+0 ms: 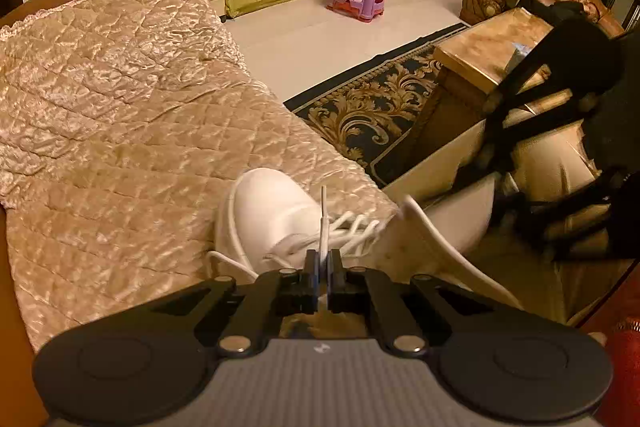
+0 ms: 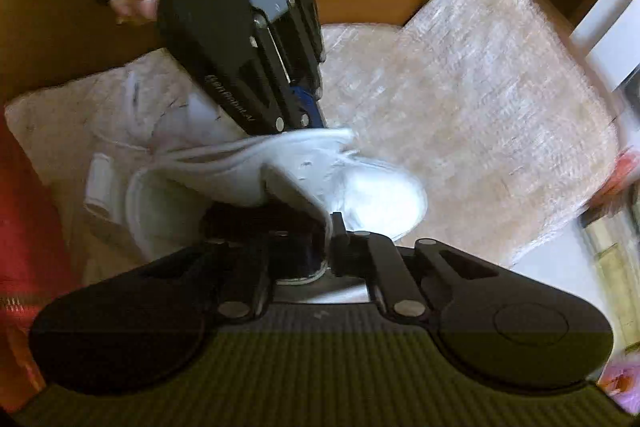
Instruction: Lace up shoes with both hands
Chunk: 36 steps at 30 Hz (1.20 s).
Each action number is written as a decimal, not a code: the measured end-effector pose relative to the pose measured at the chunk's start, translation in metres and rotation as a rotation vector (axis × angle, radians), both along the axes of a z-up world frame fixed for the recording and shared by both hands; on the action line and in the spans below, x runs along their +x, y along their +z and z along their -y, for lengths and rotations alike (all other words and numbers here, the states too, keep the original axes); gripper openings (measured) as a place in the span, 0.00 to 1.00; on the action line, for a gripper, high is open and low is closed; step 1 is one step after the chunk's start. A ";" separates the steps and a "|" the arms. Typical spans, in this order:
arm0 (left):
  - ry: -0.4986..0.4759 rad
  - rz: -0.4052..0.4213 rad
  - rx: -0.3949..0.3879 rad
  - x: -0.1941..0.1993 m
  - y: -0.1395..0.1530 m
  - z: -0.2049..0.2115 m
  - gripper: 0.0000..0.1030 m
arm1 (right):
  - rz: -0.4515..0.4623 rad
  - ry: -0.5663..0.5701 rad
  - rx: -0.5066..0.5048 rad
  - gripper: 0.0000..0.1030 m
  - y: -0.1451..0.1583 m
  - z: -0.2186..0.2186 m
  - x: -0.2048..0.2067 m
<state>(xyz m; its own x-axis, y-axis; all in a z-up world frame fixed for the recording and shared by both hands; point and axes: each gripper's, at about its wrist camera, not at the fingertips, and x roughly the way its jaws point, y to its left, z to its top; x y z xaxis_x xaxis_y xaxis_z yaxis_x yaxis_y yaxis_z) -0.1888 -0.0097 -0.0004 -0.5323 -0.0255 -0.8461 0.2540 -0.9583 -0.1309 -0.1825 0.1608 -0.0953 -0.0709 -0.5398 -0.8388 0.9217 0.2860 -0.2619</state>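
on quilted cover (image 1: 120, 107), white shoe (image 1: 272, 211); left gripper (image 1: 322, 263) pinching lace (image 1: 323, 223).

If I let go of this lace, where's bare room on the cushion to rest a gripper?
Free: the quilted cover left of and beyond the white shoe, up to the lace trim. Crowded: around the laces, where the left gripper pinches a lace and the right gripper clamps the shoe's edge.

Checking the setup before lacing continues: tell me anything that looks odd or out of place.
The white shoe sits on the quilted sofa cover, not the floor. Its tongue is pulled wide open. The left gripper pinches one lace. Nothing looks spilled or damaged.
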 end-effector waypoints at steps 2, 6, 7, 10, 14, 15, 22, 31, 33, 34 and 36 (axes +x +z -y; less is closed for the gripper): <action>-0.016 0.009 -0.012 -0.002 0.004 0.005 0.03 | -0.082 0.012 -0.061 0.09 0.011 -0.007 0.001; -0.109 0.045 -0.064 -0.010 0.014 0.005 0.03 | -0.142 0.045 -0.078 0.09 0.011 -0.010 -0.007; -0.150 0.062 -0.080 -0.012 0.016 0.004 0.03 | -0.131 0.056 -0.076 0.09 0.012 -0.010 -0.005; -0.291 0.125 -0.113 -0.022 0.017 -0.002 0.03 | -0.153 0.123 -0.084 0.09 0.011 -0.013 0.007; -0.471 0.204 -0.154 -0.034 0.018 -0.010 0.03 | -0.172 0.146 -0.096 0.09 0.011 -0.020 0.008; -0.499 0.214 -0.157 -0.036 0.016 -0.013 0.03 | -0.174 0.145 -0.099 0.09 0.010 -0.021 0.008; -0.643 0.245 -0.148 -0.041 0.002 -0.029 0.03 | -0.194 0.153 -0.122 0.09 0.010 -0.023 0.012; -0.704 0.266 -0.183 -0.052 -0.002 -0.030 0.03 | -0.196 0.166 -0.126 0.09 0.008 -0.020 0.012; -0.731 0.283 -0.190 -0.054 -0.003 -0.031 0.03 | -0.198 0.167 -0.126 0.09 0.008 -0.021 0.014; -0.746 0.284 -0.200 -0.054 -0.004 -0.034 0.03 | -0.199 0.168 -0.126 0.09 0.008 -0.022 0.015; -0.747 0.285 -0.208 -0.055 -0.004 -0.034 0.03 | -0.198 0.167 -0.126 0.09 0.008 -0.023 0.016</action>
<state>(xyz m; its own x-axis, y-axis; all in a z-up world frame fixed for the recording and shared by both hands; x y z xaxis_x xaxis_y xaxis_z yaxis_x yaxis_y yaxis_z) -0.2439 0.0246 -0.0046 -0.2365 0.0786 -0.9685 -0.4634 -0.8852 0.0413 -0.1666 0.1834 -0.0869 -0.1282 -0.6567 -0.7432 0.7920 0.3832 -0.4753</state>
